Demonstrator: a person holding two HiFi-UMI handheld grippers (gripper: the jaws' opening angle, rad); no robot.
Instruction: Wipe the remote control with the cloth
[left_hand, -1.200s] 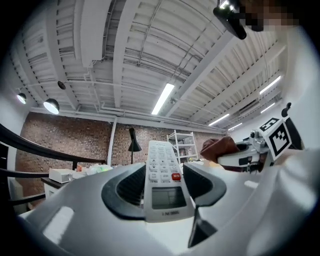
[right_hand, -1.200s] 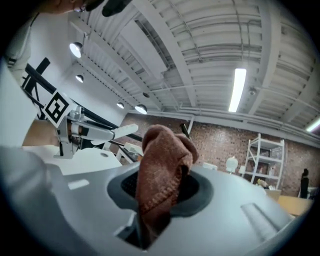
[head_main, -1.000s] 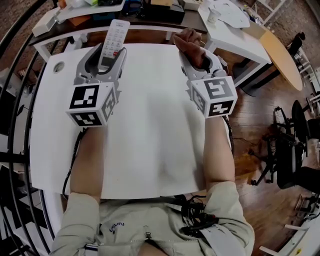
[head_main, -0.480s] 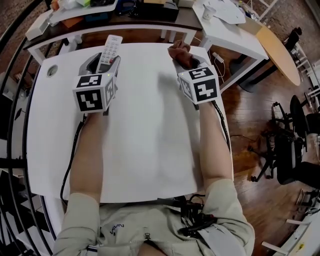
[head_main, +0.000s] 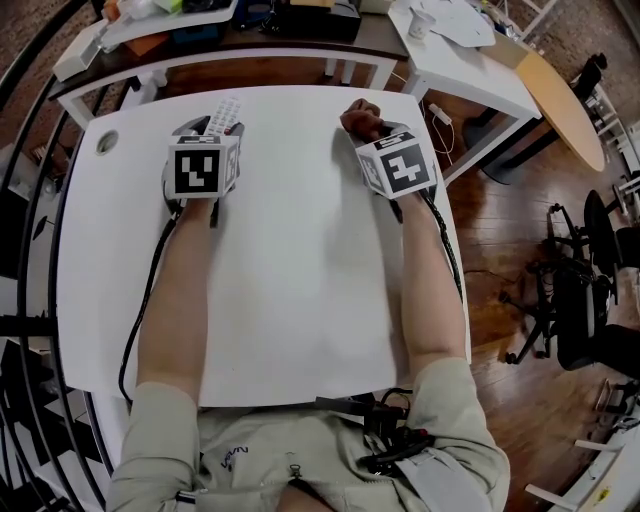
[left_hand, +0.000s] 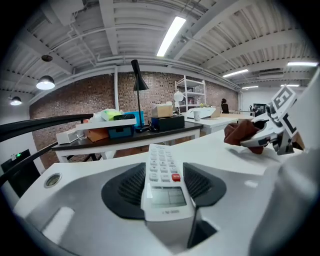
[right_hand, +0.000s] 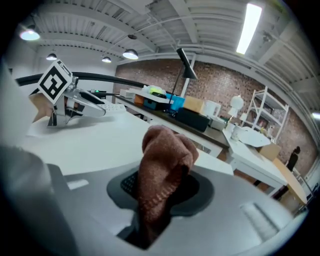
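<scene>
A white remote control (left_hand: 162, 180) with a small screen and a red button lies lengthwise between the jaws of my left gripper (left_hand: 164, 186), which is shut on it; in the head view its far end (head_main: 224, 112) sticks out past the left gripper (head_main: 208, 140) at the table's far left. My right gripper (right_hand: 161, 192) is shut on a bunched reddish-brown cloth (right_hand: 163, 170), which stands up out of the jaws. From the head view the cloth (head_main: 361, 118) shows just beyond the right gripper (head_main: 385, 140) at the far right of the white table (head_main: 290, 250). The two grippers stand well apart.
Beyond the white table's far edge stands a dark desk (head_main: 270, 40) with boxes, a lamp (left_hand: 138, 85) and clutter, and a white side table (head_main: 470, 50) at the right. A round cable hole (head_main: 106, 142) sits at the table's far left corner. Wooden floor and chairs (head_main: 570, 300) lie to the right.
Both grippers have come down toward the table top and tipped forward, so their marker cubes now face up; remote and cloth stay gripped.
</scene>
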